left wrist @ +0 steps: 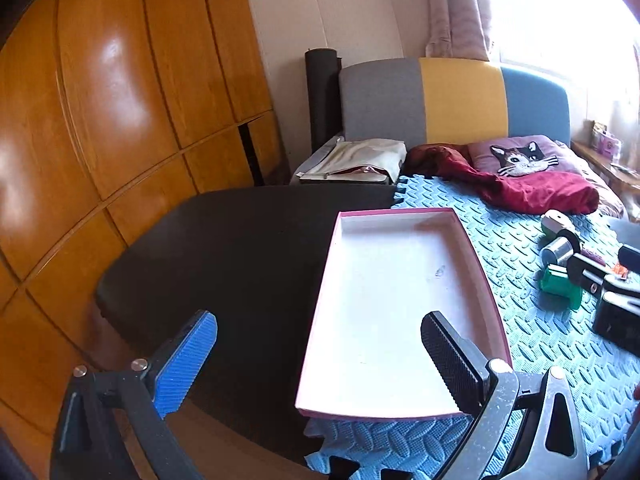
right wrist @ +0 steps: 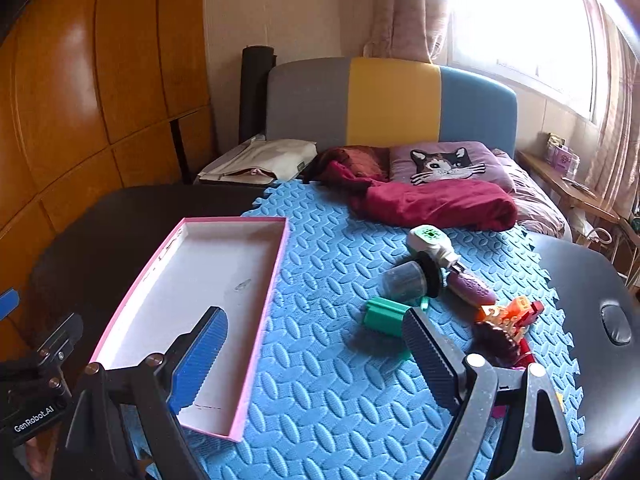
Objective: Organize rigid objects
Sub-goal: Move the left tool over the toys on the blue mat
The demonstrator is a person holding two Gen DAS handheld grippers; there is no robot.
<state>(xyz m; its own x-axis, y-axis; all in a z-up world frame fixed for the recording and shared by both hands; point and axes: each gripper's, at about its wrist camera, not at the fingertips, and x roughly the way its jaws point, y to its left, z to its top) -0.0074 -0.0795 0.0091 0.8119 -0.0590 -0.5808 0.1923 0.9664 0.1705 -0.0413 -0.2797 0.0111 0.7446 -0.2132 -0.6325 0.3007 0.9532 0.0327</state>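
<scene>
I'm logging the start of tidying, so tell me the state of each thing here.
Box: open, empty.
Left gripper: jaws open, holding nothing.
Right gripper: jaws open, holding nothing.
Green block: loose on mat.
Jar: on its side.
Orange toy: loose on mat.

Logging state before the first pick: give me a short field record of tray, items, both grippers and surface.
tray: pink-rimmed shallow tray, white inside, nothing in it
tray position: on the blue foam mat, its left part over the black table
items: green block, clear jar, white gadget, orange toy, loose to the right of the tray
left gripper: open, holding nothing, over the tray's near end
right gripper: open, holding nothing, over the mat
task progress: nothing placed yet
</scene>
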